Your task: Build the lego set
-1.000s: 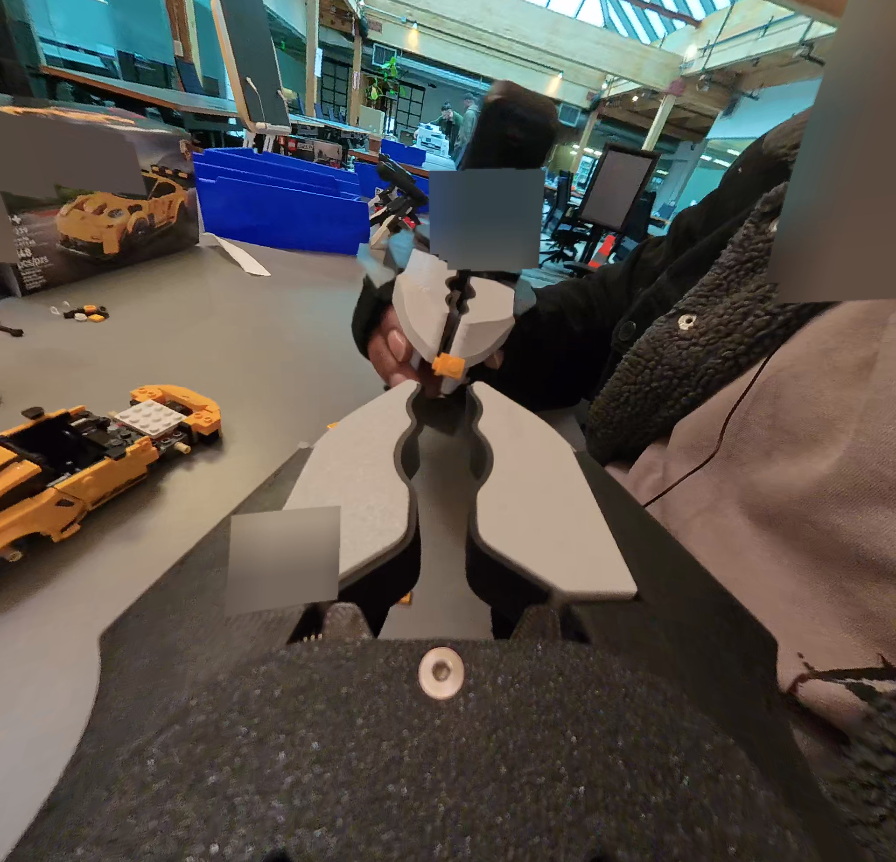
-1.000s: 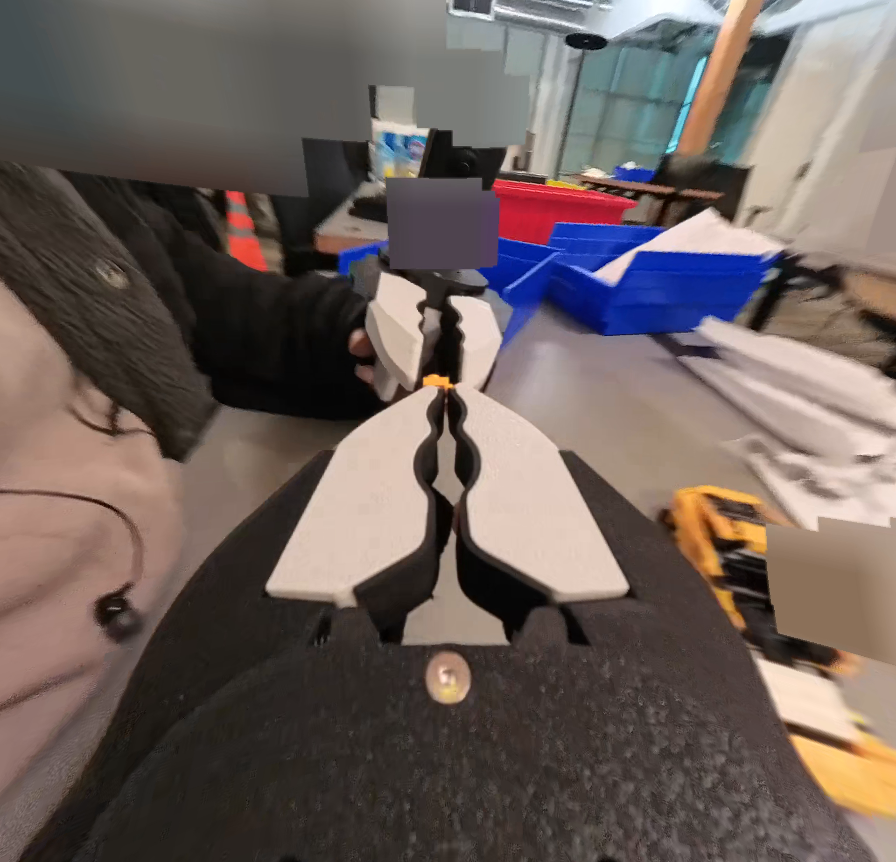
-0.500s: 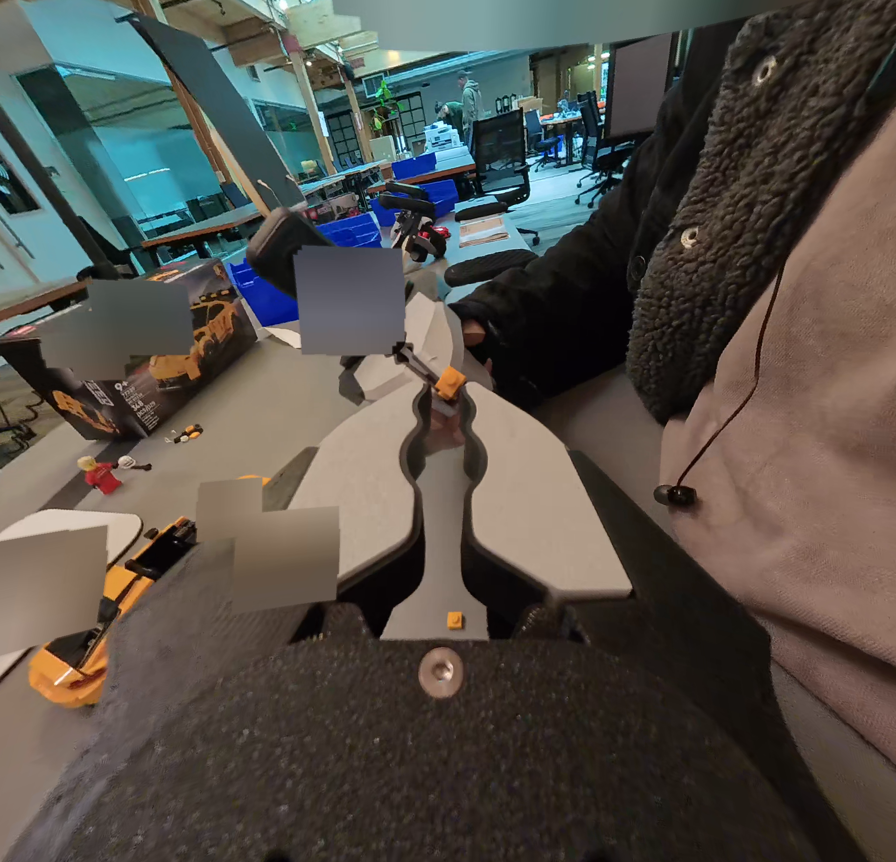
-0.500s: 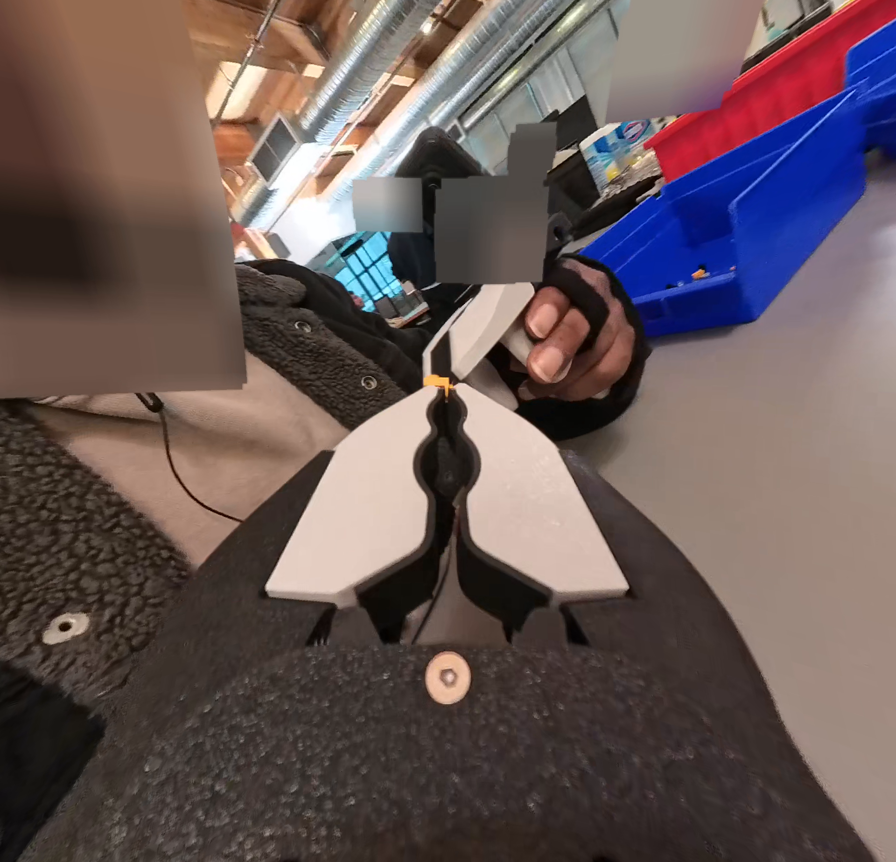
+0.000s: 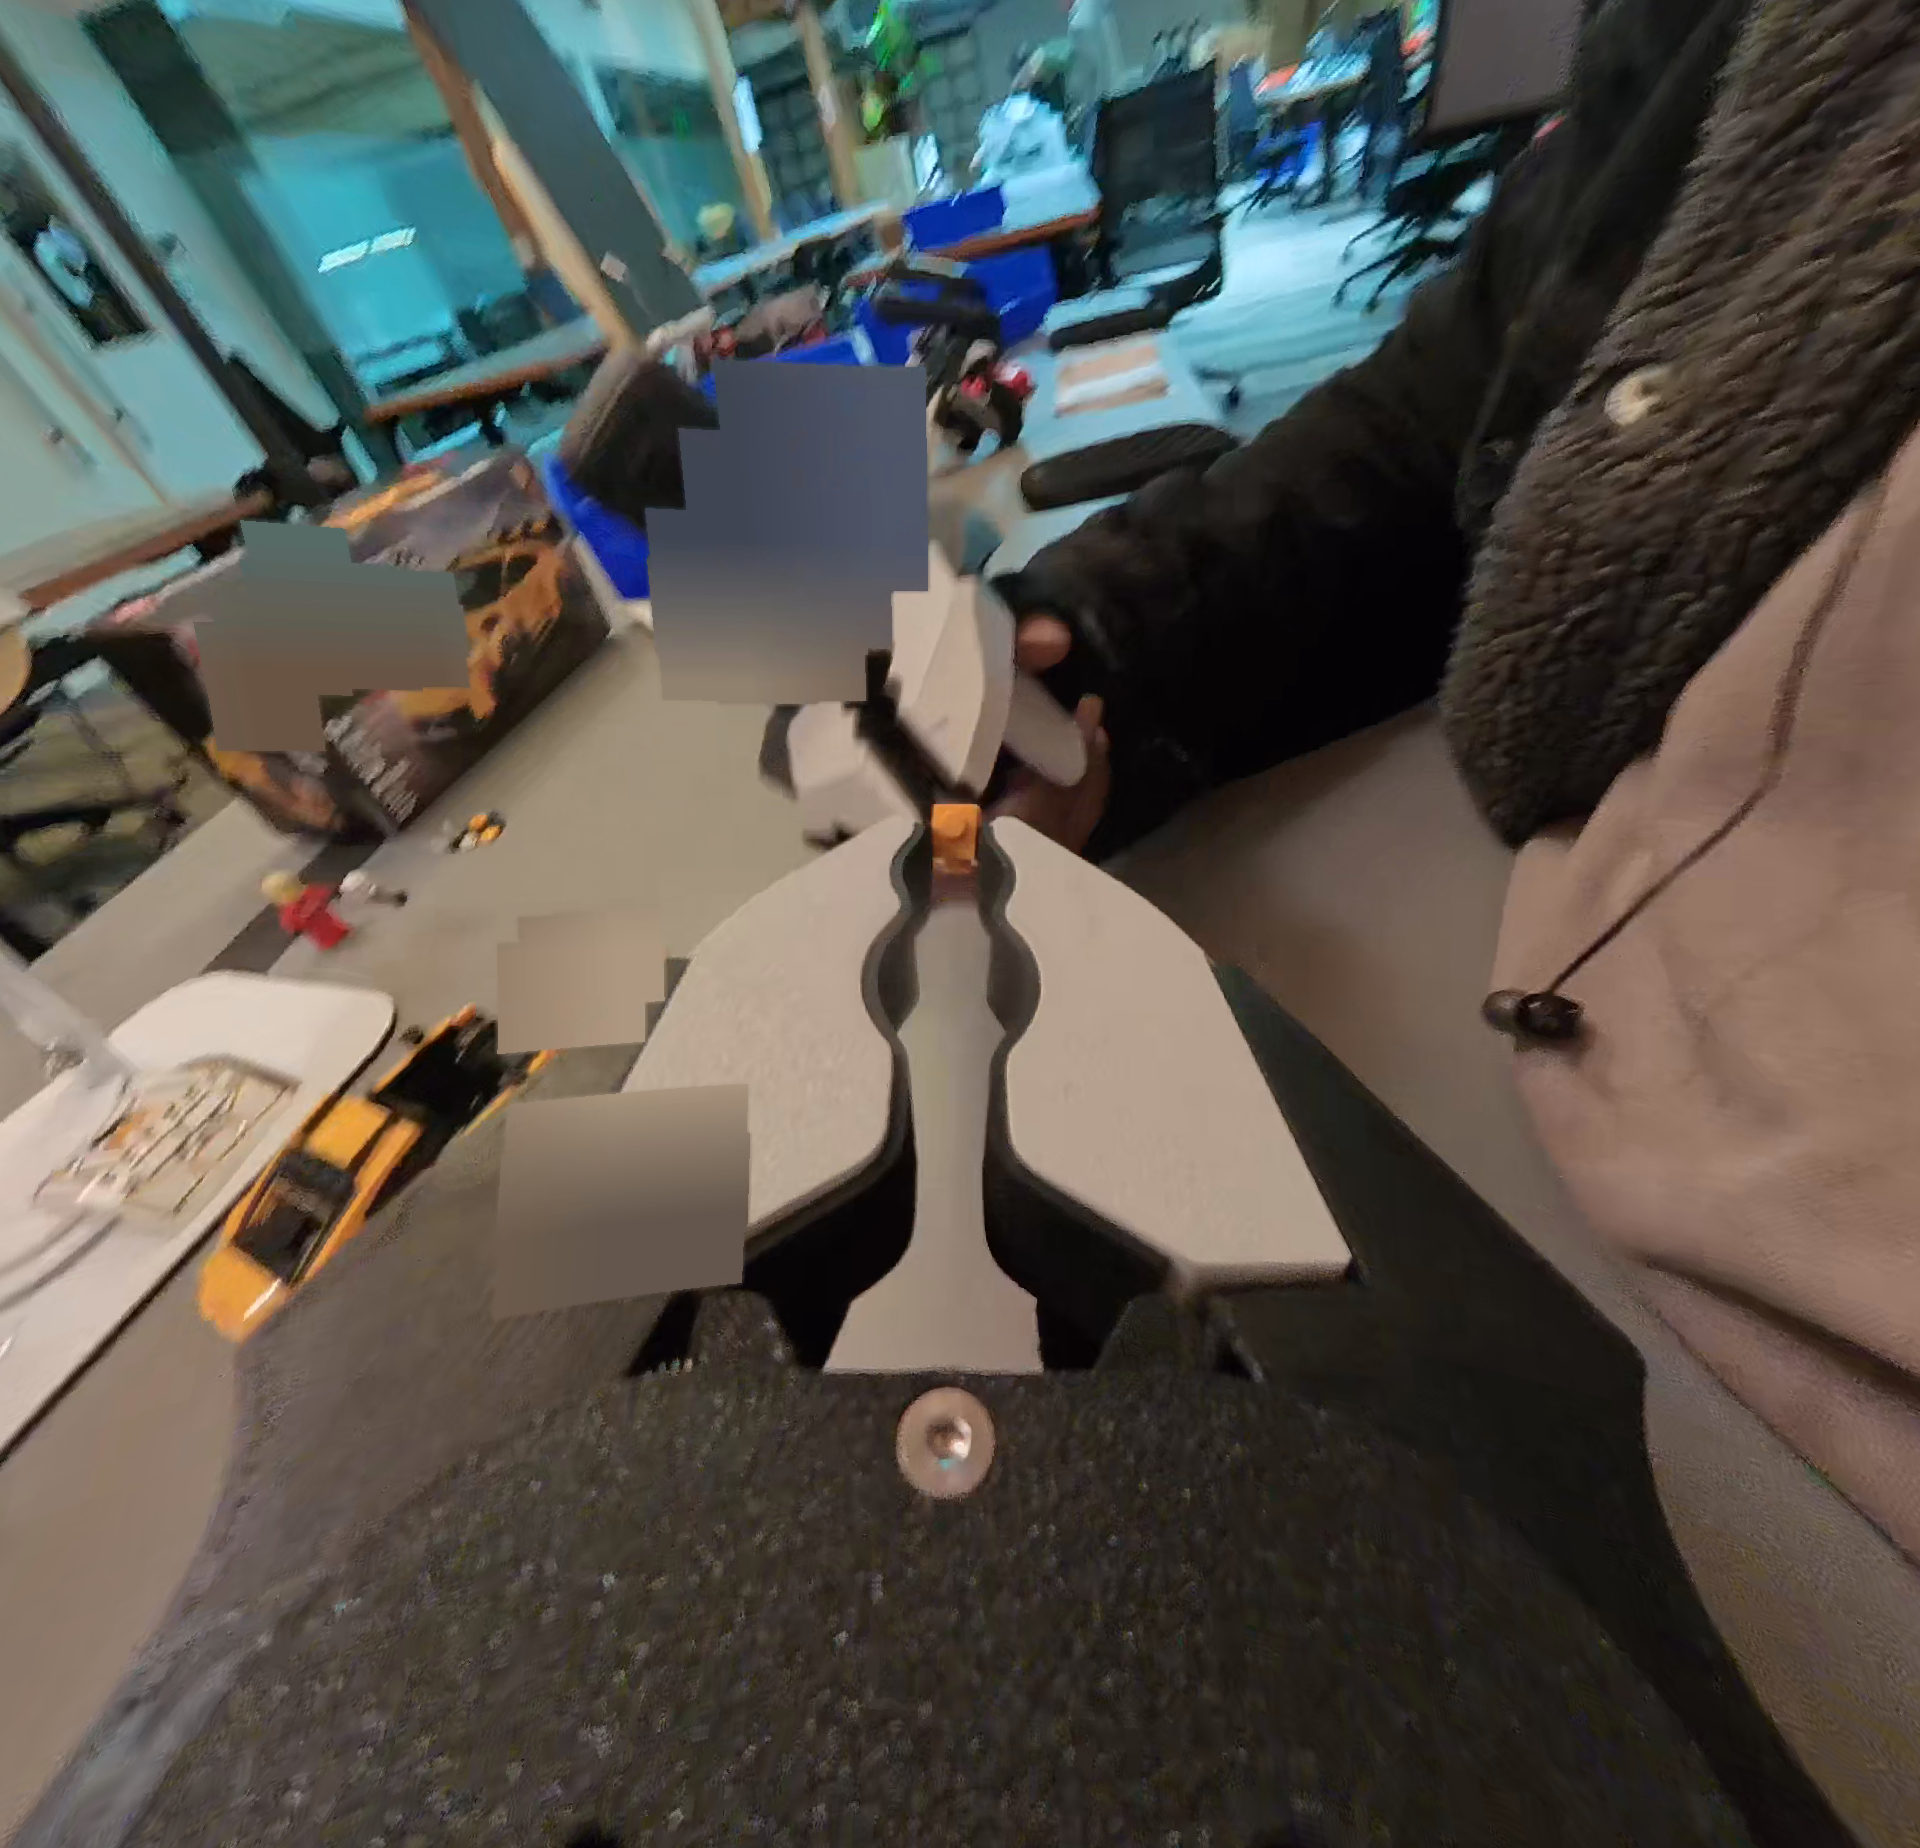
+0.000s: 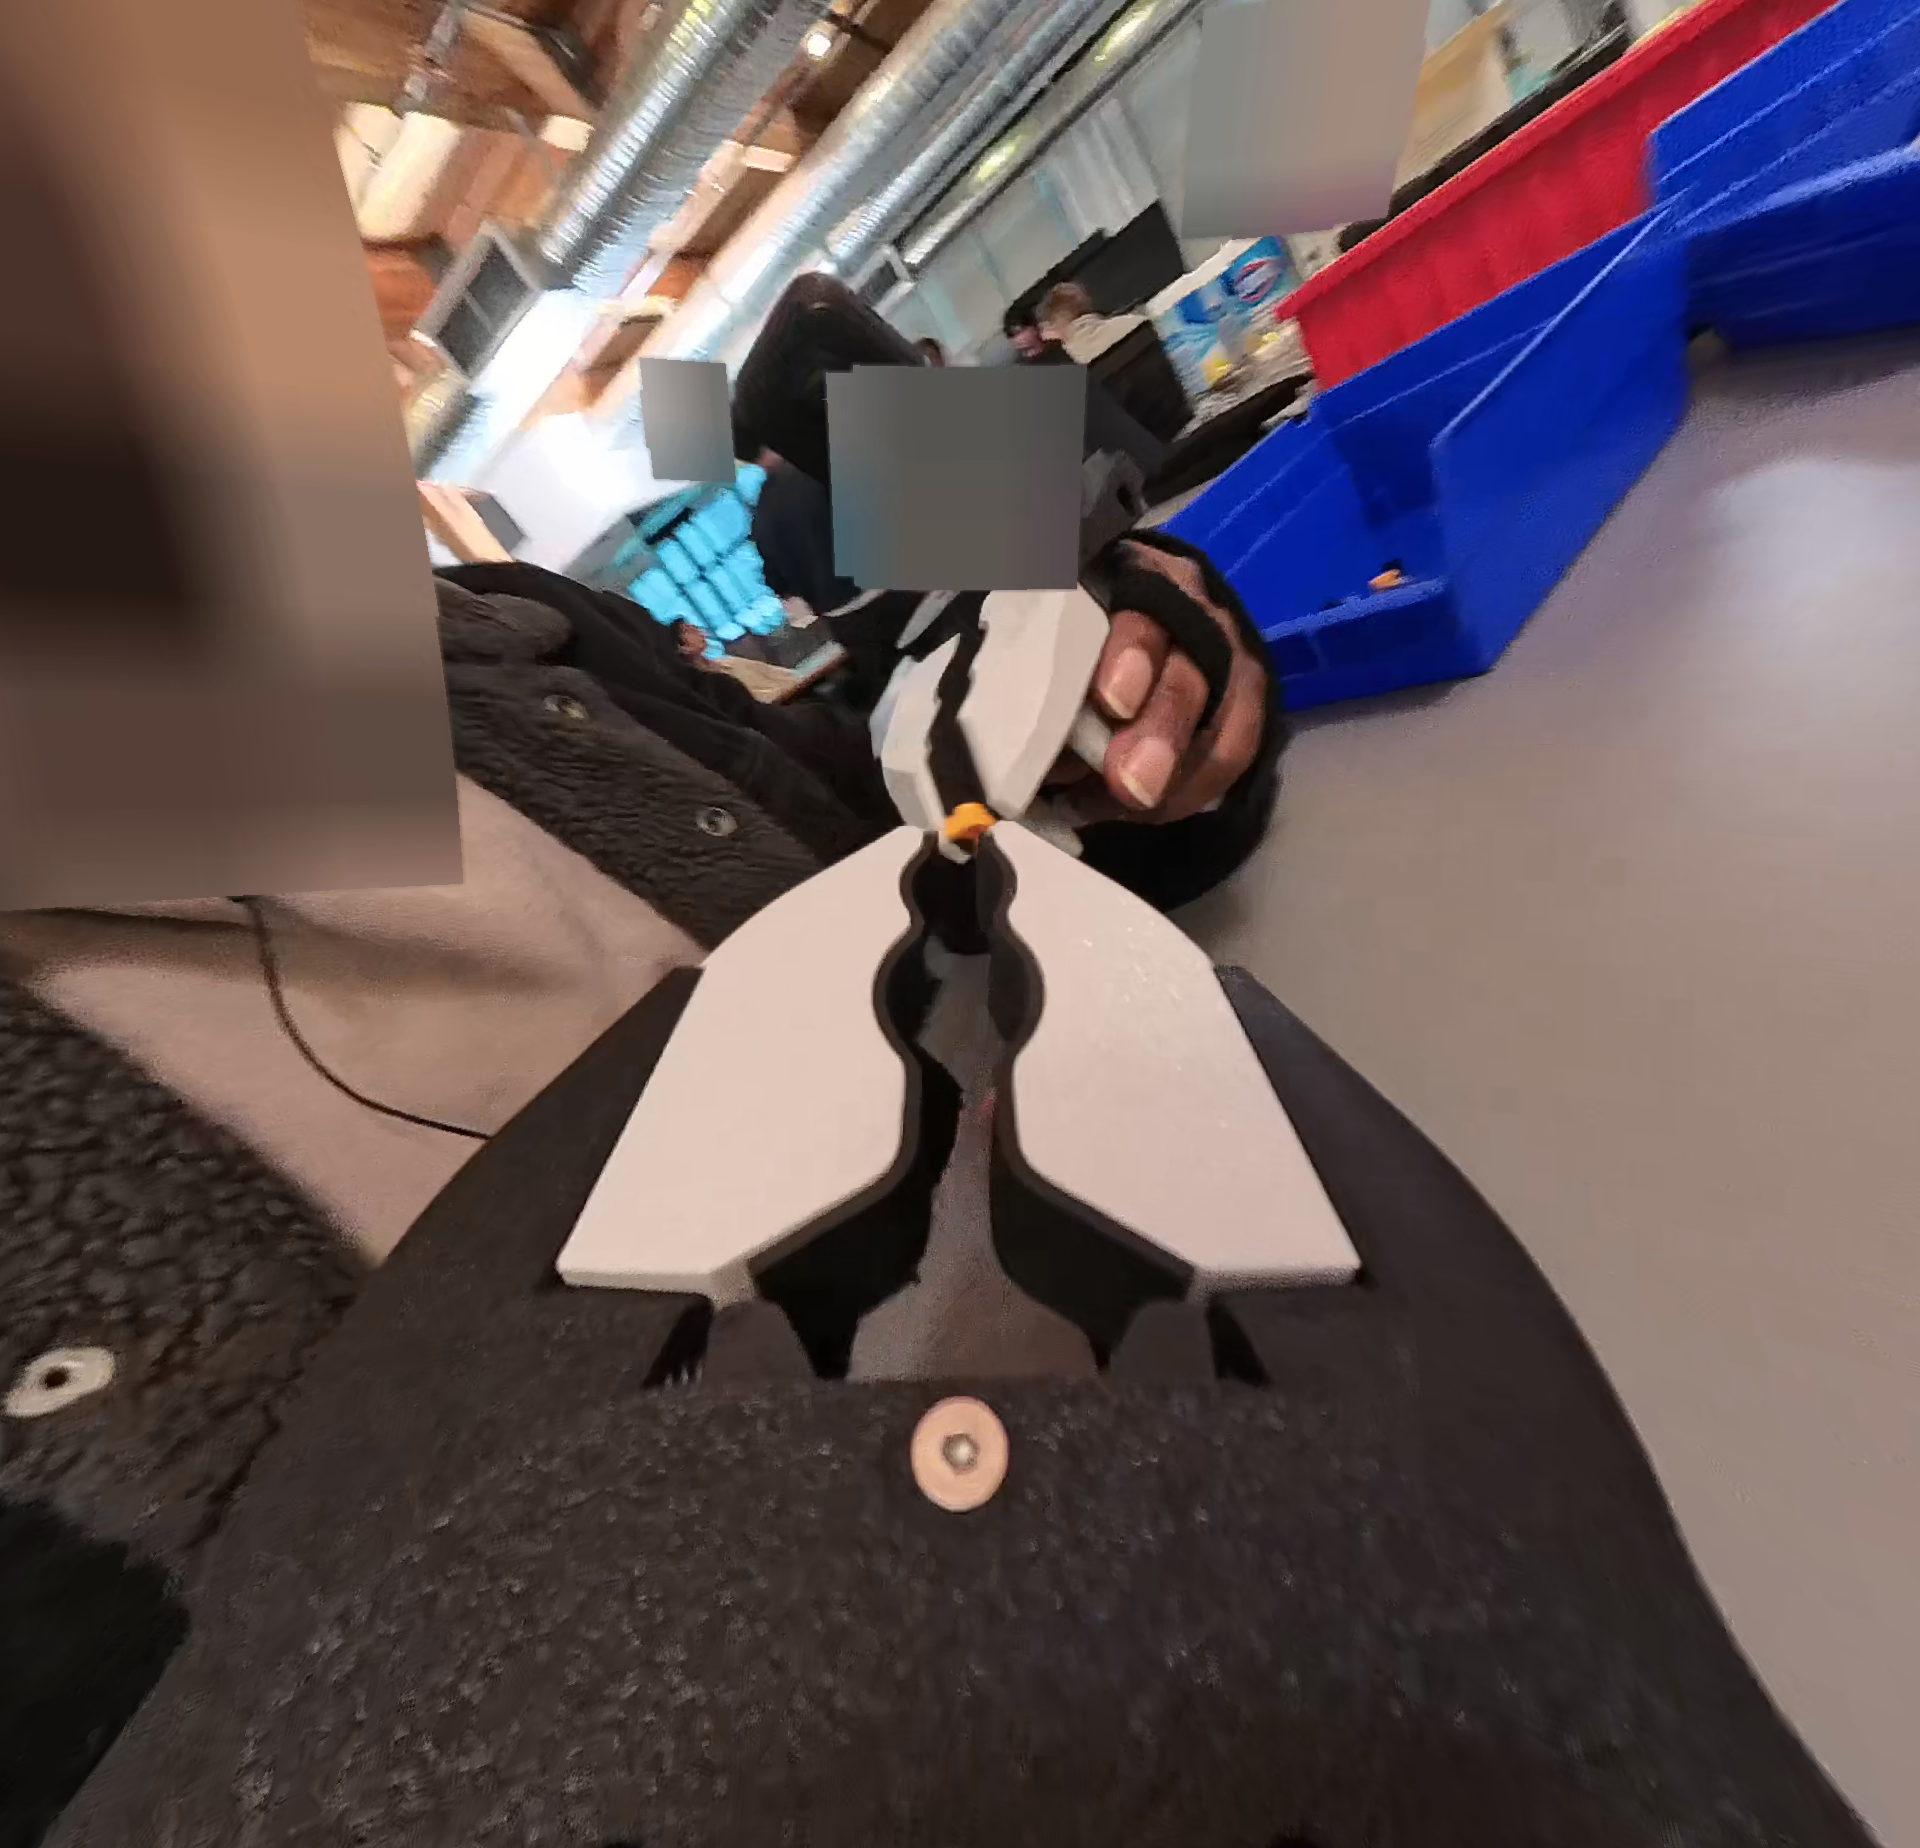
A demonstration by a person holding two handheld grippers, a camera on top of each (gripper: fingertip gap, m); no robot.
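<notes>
A small orange Lego piece sits pinched between the tips of my left gripper, which is shut on it in mid-air. My right gripper meets it tip to tip, with its jaws a little apart around the same piece. In the left wrist view the right gripper shows just beyond the piece, held by a gloved hand. In the right wrist view the left gripper shows the same way. The partly built yellow Lego car lies on the grey table at the lower left.
The Lego box stands at the back left, with a red minifigure and small loose pieces before it. A white tray with a booklet lies at the left. Blue bins and a red bin stand behind. The person's torso is close. My two grippers' fingertips are within a few centimetres of each other. Both grippers' tips are roughly 25 cm from the partly built yellow Lego car.
Both grippers tilted and stayed tip to tip. The left gripper's jaws closed onto the orange piece, and the right gripper's jaws, shut on it before, parted slightly.
</notes>
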